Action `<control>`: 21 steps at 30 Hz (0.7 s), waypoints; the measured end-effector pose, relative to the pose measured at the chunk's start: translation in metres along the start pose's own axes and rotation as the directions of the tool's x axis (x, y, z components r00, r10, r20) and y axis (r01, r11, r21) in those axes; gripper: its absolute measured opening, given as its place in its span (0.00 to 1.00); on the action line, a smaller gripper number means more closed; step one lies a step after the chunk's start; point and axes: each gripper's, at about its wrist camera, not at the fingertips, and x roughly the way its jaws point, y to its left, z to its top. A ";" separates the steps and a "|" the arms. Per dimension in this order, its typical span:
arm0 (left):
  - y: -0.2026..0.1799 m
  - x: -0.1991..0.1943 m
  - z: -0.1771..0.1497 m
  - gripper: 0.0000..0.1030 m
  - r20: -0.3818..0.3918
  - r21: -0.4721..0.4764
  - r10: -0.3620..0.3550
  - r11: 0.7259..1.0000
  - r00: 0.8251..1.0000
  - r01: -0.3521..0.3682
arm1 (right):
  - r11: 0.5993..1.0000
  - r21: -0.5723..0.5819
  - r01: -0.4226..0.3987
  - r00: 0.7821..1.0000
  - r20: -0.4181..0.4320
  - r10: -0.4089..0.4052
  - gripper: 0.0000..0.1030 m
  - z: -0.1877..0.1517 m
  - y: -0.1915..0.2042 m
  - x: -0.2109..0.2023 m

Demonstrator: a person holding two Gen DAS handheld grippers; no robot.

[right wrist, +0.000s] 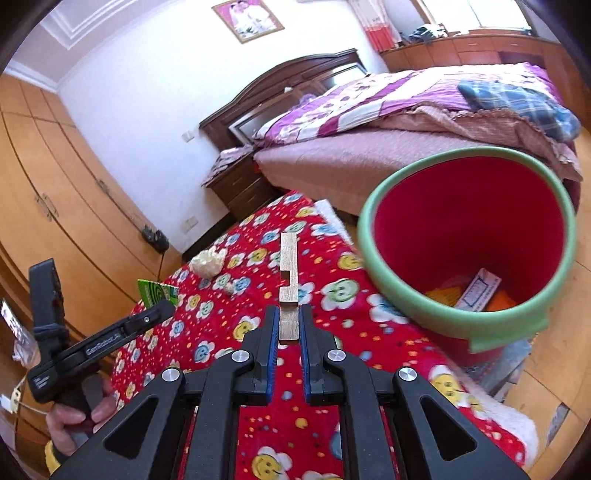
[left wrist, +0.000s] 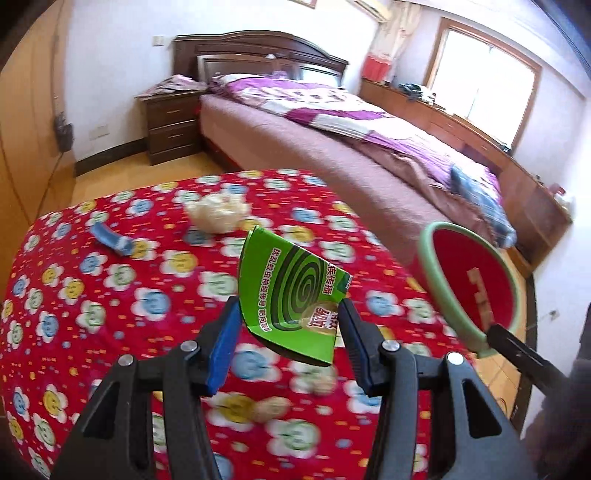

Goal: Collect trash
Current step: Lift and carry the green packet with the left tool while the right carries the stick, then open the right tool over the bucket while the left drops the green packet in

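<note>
Left gripper (left wrist: 290, 325): clamped on green carton (left wrist: 291, 291).
Right gripper (right wrist: 289, 326): clamped on wooden strip (right wrist: 289, 280).
Bin (right wrist: 373, 218): to be approached squarely — carton released only once above the rim.

This is a bedroom in a home. A double bed (left wrist: 332, 122) with a dark carved wooden headboard (left wrist: 258, 51) stands against the white wall, made up with a purple and white floral quilt (right wrist: 369, 99) over a pink bedspread. A dark wooden nightstand (left wrist: 171, 125) with drawers sits beside it. A framed portrait (right wrist: 247, 18) hangs above the headboard. Light wood wardrobe doors (right wrist: 55, 192) line one side, low cabinets (left wrist: 461, 125) run beneath a sunlit window (left wrist: 487, 74), and an air conditioner (left wrist: 373, 7) is mounted high on the wall. The floor is yellowish wood
</note>
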 end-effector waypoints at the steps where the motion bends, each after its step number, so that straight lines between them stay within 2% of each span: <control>1: -0.008 0.000 0.000 0.52 -0.001 0.009 -0.012 1.000 1.000 0.012 | 1.000 0.009 0.006 1.000 0.008 -0.006 0.10 0.000 -0.005 -0.004; 9: -0.066 0.009 0.001 0.52 -0.022 0.085 -0.076 0.993 0.997 0.078 | 0.994 0.097 0.043 0.997 0.052 -0.048 0.10 0.005 -0.048 -0.025; 21: -0.137 0.049 0.005 0.52 -0.077 0.182 -0.137 0.972 0.988 0.149 | 0.973 0.209 0.098 0.989 0.084 -0.118 0.10 0.014 -0.107 -0.037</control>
